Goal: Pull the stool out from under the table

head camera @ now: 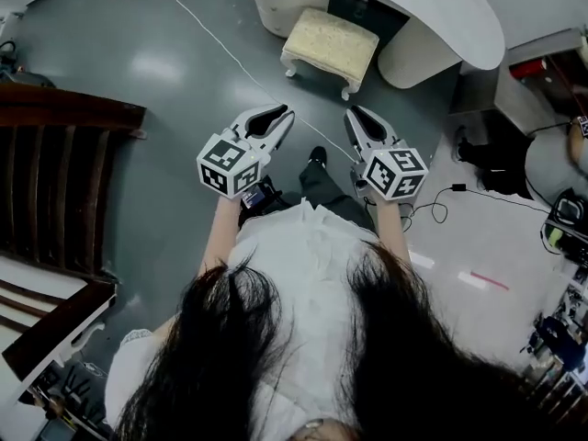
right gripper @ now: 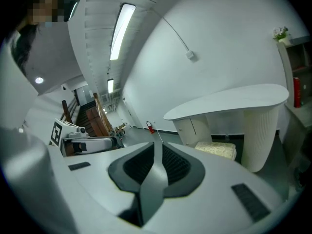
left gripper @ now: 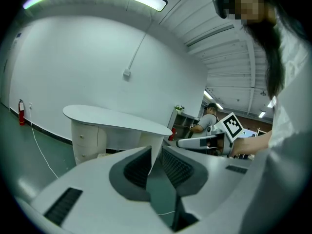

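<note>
Stool stands on the floor at the dark opening under the table, with its far side near the top's edge, well apart from both tools. The left gripper and the right gripper point toward it, each with its jaws together and nothing between them. I judge the first risk to be here: if the jaws do not open before contact, they only push the stool deeper. The cushion looks soft, so a grip on its edge may slip. A white cable lies across the floor just beside the stool's front legs; a dragged leg may catch it. An uneven pull may swing the stool against the table's base.
</note>
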A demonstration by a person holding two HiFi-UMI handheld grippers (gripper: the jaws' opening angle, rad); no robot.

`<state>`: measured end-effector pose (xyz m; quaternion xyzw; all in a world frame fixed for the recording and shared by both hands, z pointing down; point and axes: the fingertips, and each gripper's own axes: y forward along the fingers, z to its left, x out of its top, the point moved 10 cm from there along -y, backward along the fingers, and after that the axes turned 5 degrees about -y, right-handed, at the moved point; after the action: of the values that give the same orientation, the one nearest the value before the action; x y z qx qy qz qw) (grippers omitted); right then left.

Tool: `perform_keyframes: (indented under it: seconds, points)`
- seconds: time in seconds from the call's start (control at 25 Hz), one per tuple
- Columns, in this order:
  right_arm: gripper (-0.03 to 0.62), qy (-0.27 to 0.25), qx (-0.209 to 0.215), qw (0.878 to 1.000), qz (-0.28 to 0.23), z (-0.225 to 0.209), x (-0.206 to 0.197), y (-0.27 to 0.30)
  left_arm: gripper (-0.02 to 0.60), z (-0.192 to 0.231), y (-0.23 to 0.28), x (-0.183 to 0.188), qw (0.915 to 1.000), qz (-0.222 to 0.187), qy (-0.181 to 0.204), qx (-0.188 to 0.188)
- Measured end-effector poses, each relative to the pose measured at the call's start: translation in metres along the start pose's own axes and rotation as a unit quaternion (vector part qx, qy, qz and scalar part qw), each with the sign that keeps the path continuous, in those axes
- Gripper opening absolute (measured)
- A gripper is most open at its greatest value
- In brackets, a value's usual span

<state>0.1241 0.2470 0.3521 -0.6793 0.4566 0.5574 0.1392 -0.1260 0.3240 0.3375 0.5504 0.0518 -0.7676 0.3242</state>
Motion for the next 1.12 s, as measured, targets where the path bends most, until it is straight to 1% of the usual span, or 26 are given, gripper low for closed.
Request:
perform_keyframes:
  seconds: [0.28, 0.4, 0.56, 0.68, 0.84, 0.96, 1.12]
  points:
    - [0.066, 0.017, 0.001, 1.0, 0.0, -0.056, 0.025, 0.03, 0.064, 0.018, 0.062, 0.028, 0.9996, 0.024, 0.009, -0.009]
    - [0.066, 0.026, -0.001, 1.0, 0.006, -0.077, 0.027, 0.04, 0.064, 0.029, 0.08, 0.035, 0.9994, 0.034, 0.009, -0.005]
    - [0.066, 0.028, -0.007, 0.999, 0.018, -0.1, 0.025, 0.05, 0.064, 0.045, 0.1, 0.043, 0.9994, 0.034, 0.002, -0.004]
    - [0.066, 0.026, -0.016, 0.999, 0.032, -0.115, 0.018, 0.056, 0.064, 0.059, 0.114, 0.047, 0.9992, 0.04, 0.002, -0.006]
    - [0.066, 0.029, -0.027, 0.998, 0.044, -0.137, 0.003, 0.065, 0.064, 0.084, 0.137, 0.048, 0.9988, 0.043, 0.018, -0.012]
    - [0.066, 0.03, -0.04, 0.997, 0.053, -0.152, -0.012, 0.08, 0.064, 0.118, 0.153, 0.043, 0.999, 0.037, 0.023, -0.009]
    - [0.066, 0.041, -0.062, 0.995, 0.065, -0.169, -0.035, 0.096, 0.064, 0.165, 0.18, 0.024, 0.9993, 0.034, 0.013, -0.007]
